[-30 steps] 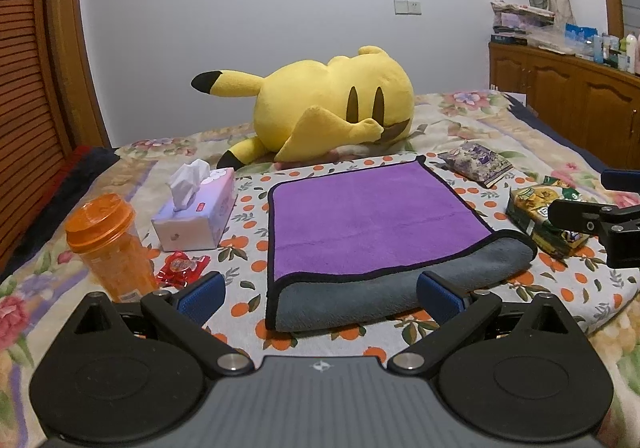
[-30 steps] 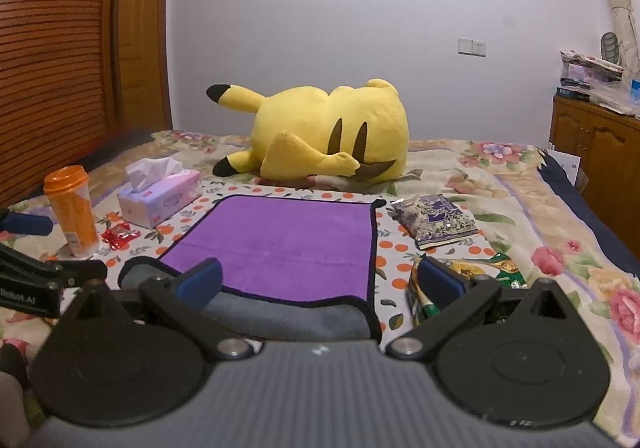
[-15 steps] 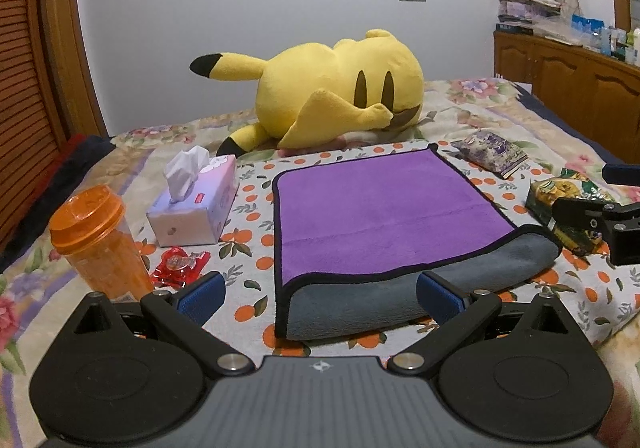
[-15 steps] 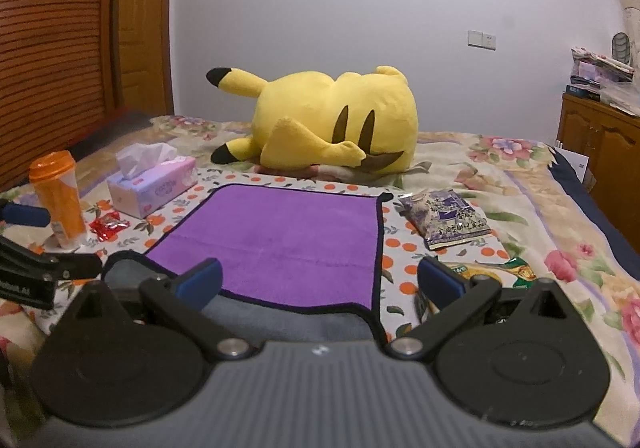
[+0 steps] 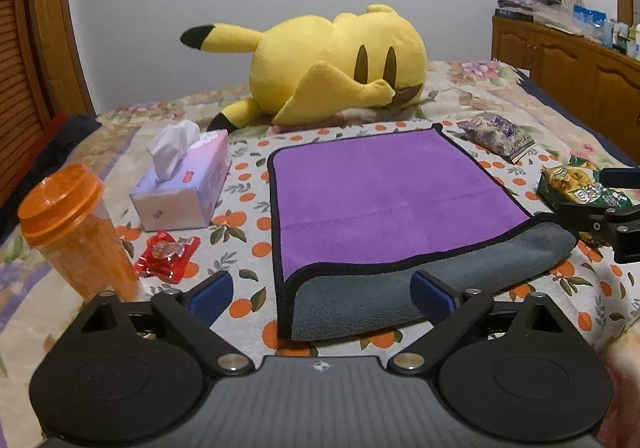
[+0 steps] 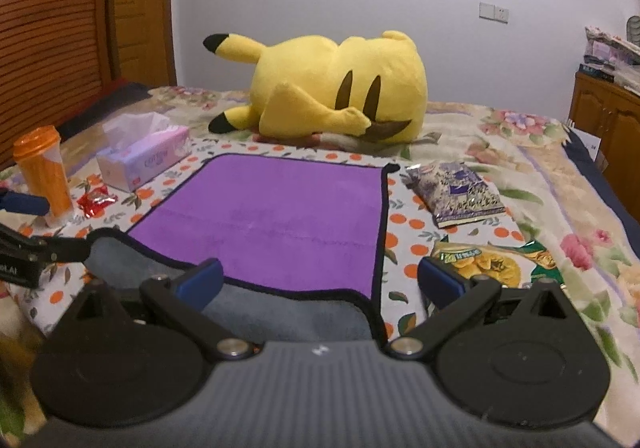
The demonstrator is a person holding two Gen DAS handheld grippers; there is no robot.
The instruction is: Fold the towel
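The towel (image 5: 384, 192) lies on the bed, purple face up with a black hem, its grey underside rolled up along the near edge (image 5: 420, 284). It also shows in the right wrist view (image 6: 276, 216). My left gripper (image 5: 322, 292) is open and empty, just above the towel's near left corner. My right gripper (image 6: 320, 282) is open and empty over the near right corner. Each gripper shows at the edge of the other's view.
A yellow plush toy (image 5: 340, 64) lies behind the towel. A tissue box (image 5: 184, 184), orange tumbler (image 5: 76, 232) and red wrapper (image 5: 166, 254) sit to the left. A purple snack bag (image 5: 496, 136) and green snack bag (image 5: 580, 188) sit to the right. A wooden cabinet (image 5: 568, 60) stands far right.
Both grippers have drawn back slightly and tilted, so the towel sits a little differently in view. The towel itself has not moved. Both stay open.
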